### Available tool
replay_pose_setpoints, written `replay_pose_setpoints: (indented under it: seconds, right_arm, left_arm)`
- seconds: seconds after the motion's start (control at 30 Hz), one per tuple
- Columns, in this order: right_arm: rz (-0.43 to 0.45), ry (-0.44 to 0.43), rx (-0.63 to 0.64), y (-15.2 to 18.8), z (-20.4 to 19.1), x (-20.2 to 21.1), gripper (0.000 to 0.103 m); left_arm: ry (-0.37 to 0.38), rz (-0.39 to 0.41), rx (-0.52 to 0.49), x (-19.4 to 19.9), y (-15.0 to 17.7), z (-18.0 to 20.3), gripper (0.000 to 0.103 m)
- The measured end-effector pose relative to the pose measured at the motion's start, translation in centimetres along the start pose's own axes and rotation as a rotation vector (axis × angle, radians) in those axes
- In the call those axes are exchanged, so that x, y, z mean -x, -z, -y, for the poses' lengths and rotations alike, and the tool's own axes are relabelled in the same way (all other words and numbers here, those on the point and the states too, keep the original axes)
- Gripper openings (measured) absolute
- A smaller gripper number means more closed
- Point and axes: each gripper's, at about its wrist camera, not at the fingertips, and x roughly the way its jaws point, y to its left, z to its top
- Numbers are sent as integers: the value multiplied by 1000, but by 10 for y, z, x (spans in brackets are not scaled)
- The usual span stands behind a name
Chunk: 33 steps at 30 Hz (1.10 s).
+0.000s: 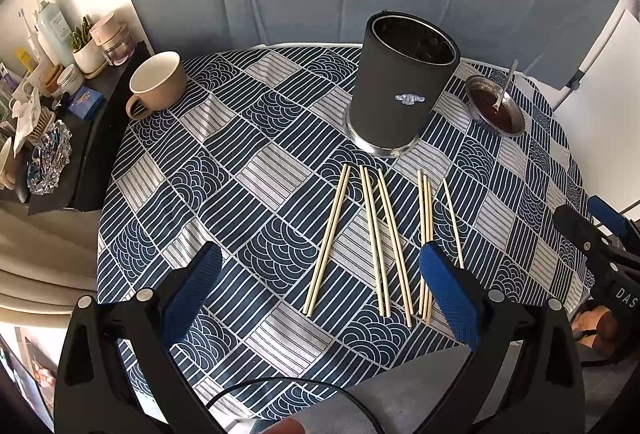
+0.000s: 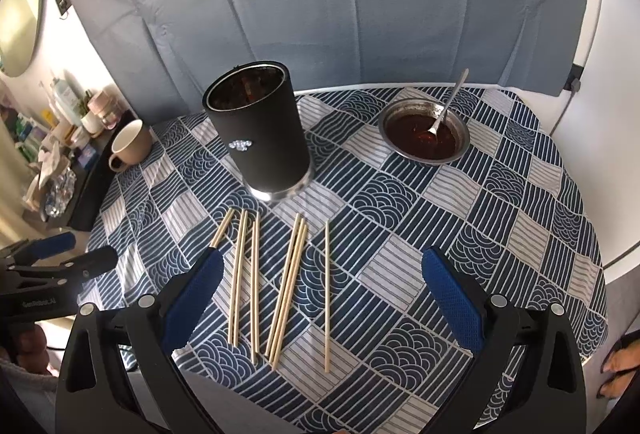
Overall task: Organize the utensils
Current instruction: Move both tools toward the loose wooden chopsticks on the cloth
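Several pale wooden chopsticks (image 1: 376, 238) lie side by side on the patterned tablecloth, in front of a tall black utensil holder (image 1: 400, 90). They also show in the right wrist view (image 2: 280, 282), with the holder (image 2: 260, 138) behind them. My left gripper (image 1: 320, 290) is open and empty, above the near ends of the chopsticks. My right gripper (image 2: 322, 298) is open and empty, over the rightmost chopsticks. A metal spoon (image 2: 446, 106) stands in a steel bowl of dark sauce (image 2: 424, 132).
A beige mug (image 1: 156, 82) sits at the table's far left. A cluttered side shelf (image 1: 48, 102) stands left of the table. A padded grey headboard (image 2: 340, 2) rises behind it. The right gripper shows in the left wrist view (image 1: 604, 238).
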Motion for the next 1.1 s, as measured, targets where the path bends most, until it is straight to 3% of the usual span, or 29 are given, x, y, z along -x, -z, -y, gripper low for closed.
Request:
replay_pose_setpoints:
  seconds: [0.5,1.1]
  right_arm:
    - [-48,4,25,-2,-6,-9,95]
    - [-126,2,-10,-3,0,-31,95]
  left_arm:
    - [12,-28,4,-7,1,-2,97]
    - [20,-146,10,-39,-6,-4,97]
